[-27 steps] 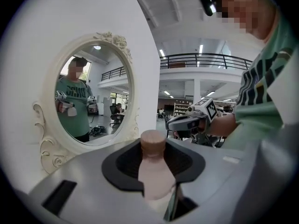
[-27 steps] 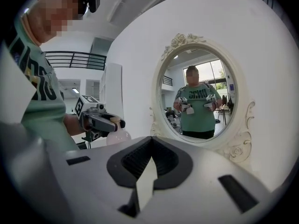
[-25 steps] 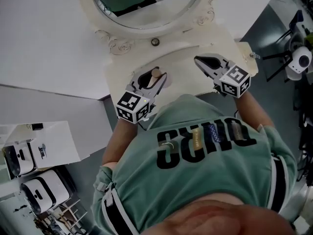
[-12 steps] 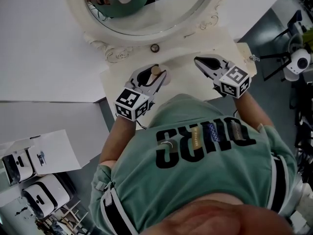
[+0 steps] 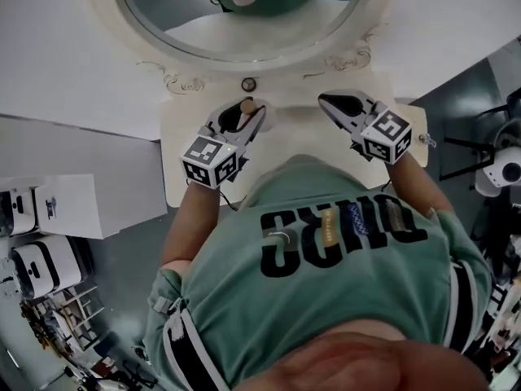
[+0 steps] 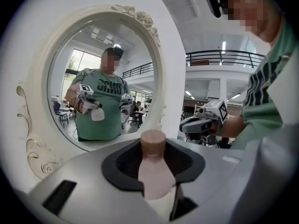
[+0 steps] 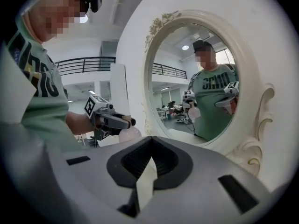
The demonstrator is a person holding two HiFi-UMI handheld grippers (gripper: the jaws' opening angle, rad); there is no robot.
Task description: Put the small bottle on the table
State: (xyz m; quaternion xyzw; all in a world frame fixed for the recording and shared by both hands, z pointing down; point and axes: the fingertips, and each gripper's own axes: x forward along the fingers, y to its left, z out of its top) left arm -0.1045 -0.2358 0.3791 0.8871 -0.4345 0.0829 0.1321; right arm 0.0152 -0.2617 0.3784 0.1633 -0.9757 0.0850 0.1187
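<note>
The small bottle (image 5: 262,119) is whitish with a tan cap. My left gripper (image 5: 244,114) is shut on its body and holds it over the cream vanity table (image 5: 297,125), close in front of the mirror's base. In the left gripper view the bottle (image 6: 153,146) stands upright between the dark pads of the left gripper (image 6: 153,171). My right gripper (image 5: 328,100) hovers over the table's right part, jaws together with nothing in them. In the right gripper view only a thin slit shows at the right gripper (image 7: 148,167), and the bottle (image 7: 129,134) is off to its left.
An oval mirror (image 5: 244,6) in an ornate cream frame stands at the table's back, with a small round knob (image 5: 249,84) under it. White boxes (image 5: 45,263) and a sheet of paper (image 5: 73,206) lie lower left. A camera on a stand (image 5: 505,169) is at the right.
My left gripper has carried the bottle forward, closer to the mirror's base and the knob. The right gripper has kept its place over the table.
</note>
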